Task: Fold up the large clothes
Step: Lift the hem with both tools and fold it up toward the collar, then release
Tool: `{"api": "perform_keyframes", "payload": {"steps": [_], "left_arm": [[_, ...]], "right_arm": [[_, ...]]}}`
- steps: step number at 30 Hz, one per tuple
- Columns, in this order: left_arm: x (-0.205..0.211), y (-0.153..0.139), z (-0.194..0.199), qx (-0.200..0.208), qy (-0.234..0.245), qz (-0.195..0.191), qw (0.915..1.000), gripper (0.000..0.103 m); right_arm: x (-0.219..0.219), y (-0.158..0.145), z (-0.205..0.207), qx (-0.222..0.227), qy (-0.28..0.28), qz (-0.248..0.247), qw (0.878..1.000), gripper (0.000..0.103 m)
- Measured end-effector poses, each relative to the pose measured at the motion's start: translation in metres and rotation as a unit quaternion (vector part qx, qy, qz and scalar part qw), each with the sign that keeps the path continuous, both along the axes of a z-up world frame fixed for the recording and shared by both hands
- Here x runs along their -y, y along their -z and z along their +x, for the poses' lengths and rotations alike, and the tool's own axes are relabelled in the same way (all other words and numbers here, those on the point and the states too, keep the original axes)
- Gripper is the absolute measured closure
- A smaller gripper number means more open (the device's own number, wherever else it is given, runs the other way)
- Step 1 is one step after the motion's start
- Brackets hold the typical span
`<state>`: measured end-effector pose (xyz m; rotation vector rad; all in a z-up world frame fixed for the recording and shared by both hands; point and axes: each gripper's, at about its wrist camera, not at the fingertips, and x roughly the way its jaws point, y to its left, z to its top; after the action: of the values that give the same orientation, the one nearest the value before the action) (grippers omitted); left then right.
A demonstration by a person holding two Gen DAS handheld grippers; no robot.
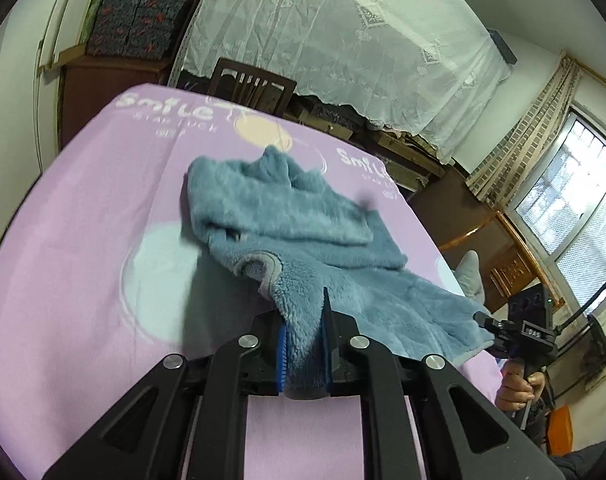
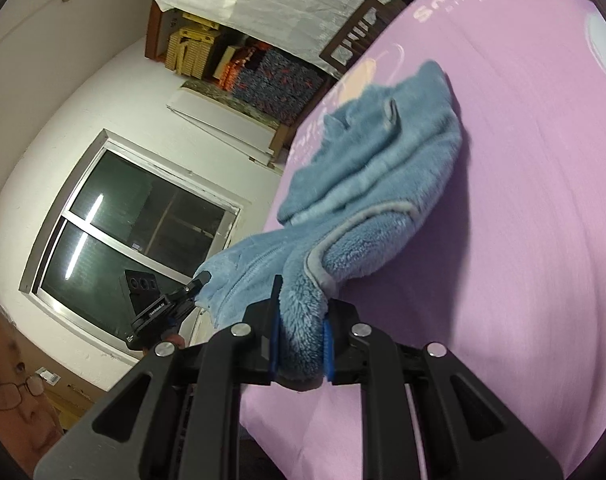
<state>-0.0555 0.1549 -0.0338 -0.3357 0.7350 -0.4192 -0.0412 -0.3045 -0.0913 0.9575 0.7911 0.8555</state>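
The blue fleece garment [image 1: 287,216] lay on a bed covered with a lilac sheet [image 1: 83,240] that carried white letters and pale round shapes. The garment was thick and fluffy, of a dusty grey-blue colour, with a narrow grey binding [image 2: 383,210] along some of its edges. Its far part was bunched in soft folds on the sheet, while the near part was lifted and stretched between the two tools.

The left gripper [image 1: 305,344] was clenched on a fold of the fleece, which filled the space between its blue pads. The right gripper [image 2: 301,344] was also grasping the garment, with a thick tuft of pile pressed between its fingers.

The left wrist view showed the right gripper [image 1: 487,320] from outside, at the near right edge of the bed, biting the edge of the garment, and the person's hand [image 1: 519,388] around its handle. It also showed a white lace curtain [image 1: 343,40], a dark wooden chair [image 1: 251,84] behind the bed and a bright window [image 1: 575,208] at the right.

The right wrist view showed the left gripper [image 2: 202,279] holding a corner of the fleece that hung past the edge of the bed. Behind it was a dark window [image 2: 135,232] in a white wall, with stacked boxes [image 2: 271,76] further away.
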Motion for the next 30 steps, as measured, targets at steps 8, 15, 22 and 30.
{"api": "perform_keyframes", "payload": {"steps": [8, 15, 22, 30], "left_arm": [[0.004, -0.018, 0.037, 0.010, -0.017, 0.012, 0.9997, 0.090], [0.003, -0.027, 0.087, 0.011, -0.032, 0.023, 0.9992, 0.089], [0.003, -0.009, 0.152, -0.014, -0.050, 0.044, 0.9977, 0.089], [0.003, 0.058, 0.217, -0.083, -0.063, 0.080, 0.9914, 0.087]], "right_arm": [[-0.005, -0.031, 0.047, 0.022, 0.008, -0.017, 1.000, 0.088], [-0.009, -0.045, 0.106, 0.027, 0.014, -0.031, 0.999, 0.088], [-0.017, -0.036, 0.180, -0.005, 0.033, -0.037, 0.999, 0.088], [-0.028, 0.032, 0.240, -0.095, 0.060, -0.053, 0.992, 0.087]]}}
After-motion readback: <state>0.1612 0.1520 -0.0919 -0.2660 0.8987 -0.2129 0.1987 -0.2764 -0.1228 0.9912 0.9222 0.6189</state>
